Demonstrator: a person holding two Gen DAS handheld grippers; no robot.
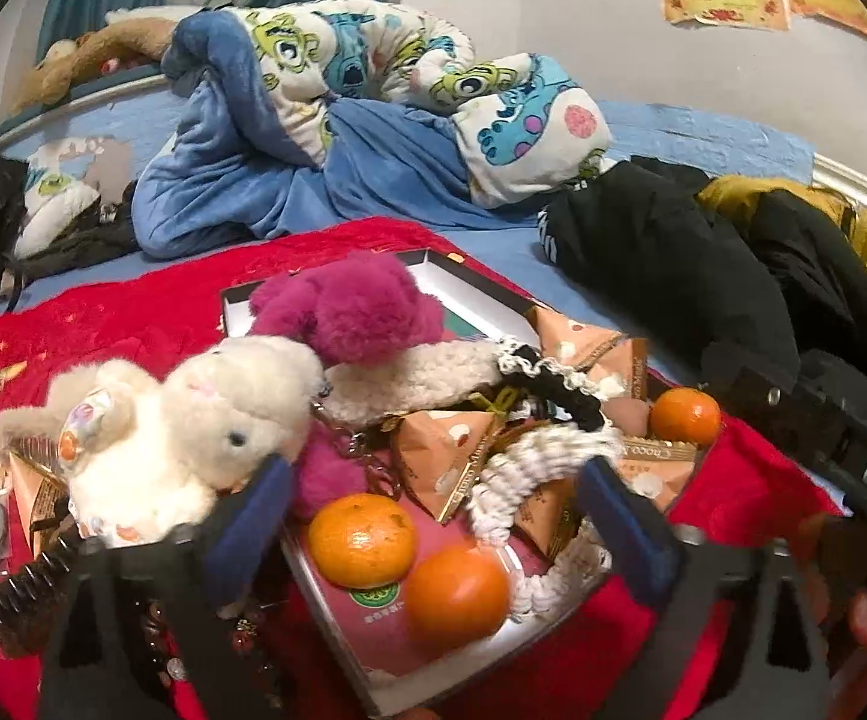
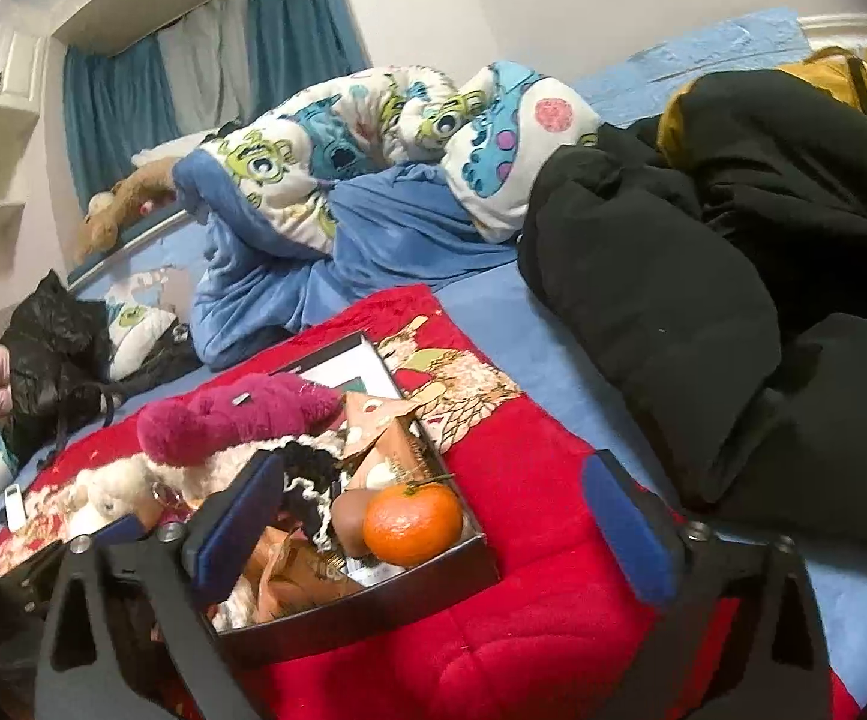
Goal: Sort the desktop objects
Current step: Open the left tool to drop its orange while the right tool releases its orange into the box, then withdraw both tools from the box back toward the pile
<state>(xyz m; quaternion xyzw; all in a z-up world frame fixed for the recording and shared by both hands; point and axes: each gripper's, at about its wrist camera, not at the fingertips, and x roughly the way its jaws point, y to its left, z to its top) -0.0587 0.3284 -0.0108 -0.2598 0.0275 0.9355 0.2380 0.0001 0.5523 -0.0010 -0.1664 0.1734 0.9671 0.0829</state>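
A cartoon-print quilt lies crumpled on the bed beyond the tool; black coats are heaped to its right, teal curtains behind.

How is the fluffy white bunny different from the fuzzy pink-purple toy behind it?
The white bunny is cream-coloured, while the pink-purple toy is deep magenta. The white bunny shows a face, with a dark eye and an ear with a patterned lining; the pink-purple toy shows no face from here. The white bunny leans out over the box's left edge; the pink-purple toy lies farther back inside it. Both are soft plush toys piled among the box's other things.
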